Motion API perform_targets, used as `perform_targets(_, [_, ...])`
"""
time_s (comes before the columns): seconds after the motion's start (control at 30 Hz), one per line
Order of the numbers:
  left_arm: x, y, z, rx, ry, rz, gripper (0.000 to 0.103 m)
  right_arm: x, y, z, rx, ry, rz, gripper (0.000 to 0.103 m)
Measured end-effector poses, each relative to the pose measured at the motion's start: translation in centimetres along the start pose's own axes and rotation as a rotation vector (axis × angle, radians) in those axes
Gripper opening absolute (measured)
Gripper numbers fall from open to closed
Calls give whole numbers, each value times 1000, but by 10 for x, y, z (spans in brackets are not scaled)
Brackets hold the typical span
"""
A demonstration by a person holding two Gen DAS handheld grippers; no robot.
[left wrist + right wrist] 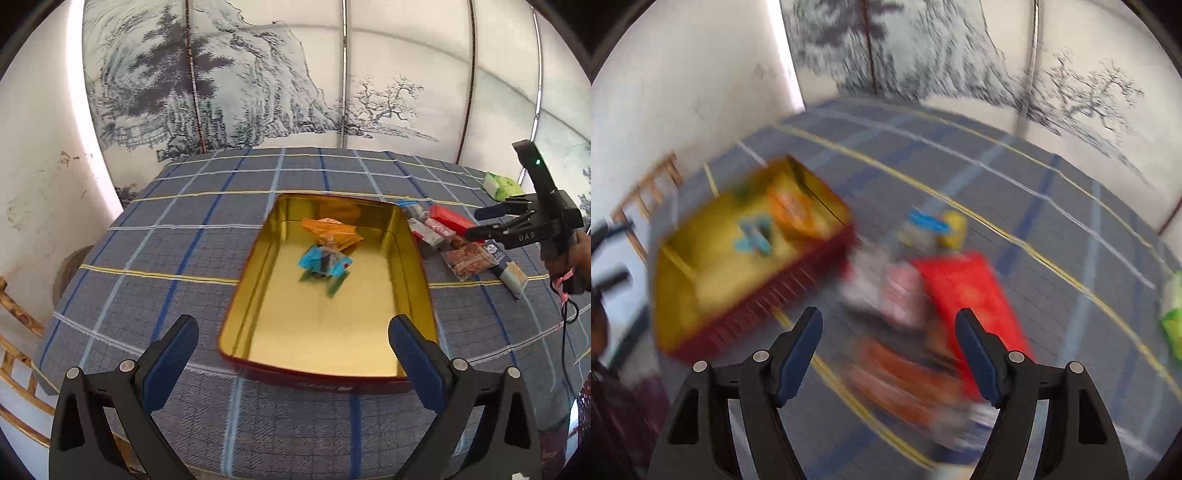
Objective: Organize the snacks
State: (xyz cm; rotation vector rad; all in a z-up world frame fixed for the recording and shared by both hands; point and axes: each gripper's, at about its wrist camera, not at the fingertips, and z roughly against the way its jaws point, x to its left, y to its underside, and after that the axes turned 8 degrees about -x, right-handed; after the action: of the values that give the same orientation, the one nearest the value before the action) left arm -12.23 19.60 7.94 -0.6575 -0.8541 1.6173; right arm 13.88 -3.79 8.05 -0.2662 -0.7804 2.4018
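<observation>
Left gripper [293,354] hangs over the near rim of the gold-lined tin [417,258], jaws spread wide, nothing between the blue pads.

Tin sits at centre of the left wrist view on the blue plaid tablecloth [166,251]. Red outer wall, open top. Inside: an orange packet [332,234] toward the far end and a blue-wrapped snack [323,262] just in front of it, the two touching or overlapping; edges smeared.

Right gripper [888,354] appears at the right edge of the left wrist view, held by a hand [569,262], jaws parted and empty. Its own view is heavily blurred. It is above the loose snack pile, not touching it as far as I can tell.

Loose pile lies right of the tin: red packet [450,218], pale wrapped pieces [428,232], clear bag of brown snack [471,260]. Green packet [502,186] well apart, upper right.

Painted landscape screen [240,81] behind the table.
</observation>
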Motion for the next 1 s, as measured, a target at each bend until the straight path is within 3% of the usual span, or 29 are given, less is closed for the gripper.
perform_targets(0.13, [-24, -6, -16, 47, 34, -20, 102, -29, -1, -11, 29, -6, -1, 75])
perform_targets(0.33, [-45, -13, -23, 56, 24, -84, 102, -33, -9, -51, 90, -103, 50, 75])
perform_targets(0.37, [-46, -14, -23, 54, 21, -87, 102, -33, -9, -53, 90, -111, 48, 73])
perform_targets(0.4, [-47, -16, -24, 53, 17, -91, 102, -36, -12, -54, 78, -124, 37, 59])
perform_targets(0.43, [-48, -18, -26, 56, 13, -94, 102, -38, -13, -50, 58, -132, 25, 46])
perform_targets(0.57, [-55, -26, -27, 43, 22, -107, 102, -42, -1, -8, -41, -87, -28, 43])
perform_targets(0.63, [-61, -28, -26, 31, 40, -123, 102, -50, 21, 25, -119, -76, -106, 43])
perform_targets(0.73, [-79, -28, -27, 20, 91, -173, 102, -63, 71, 70, -197, 16, -242, 43])
perform_targets(0.87, [-117, -32, -32, 19, 284, -293, 102, -72, 141, 105, -201, 247, -336, 43])
perform_targets(0.97, [-147, -39, -45, 60, 489, -384, 102, -85, 178, 115, -200, 309, -418, 43])
perform_targets(1.0, [-159, -42, -51, 72, 520, -430, 102, -88, 187, 118, -201, 323, -437, 43])
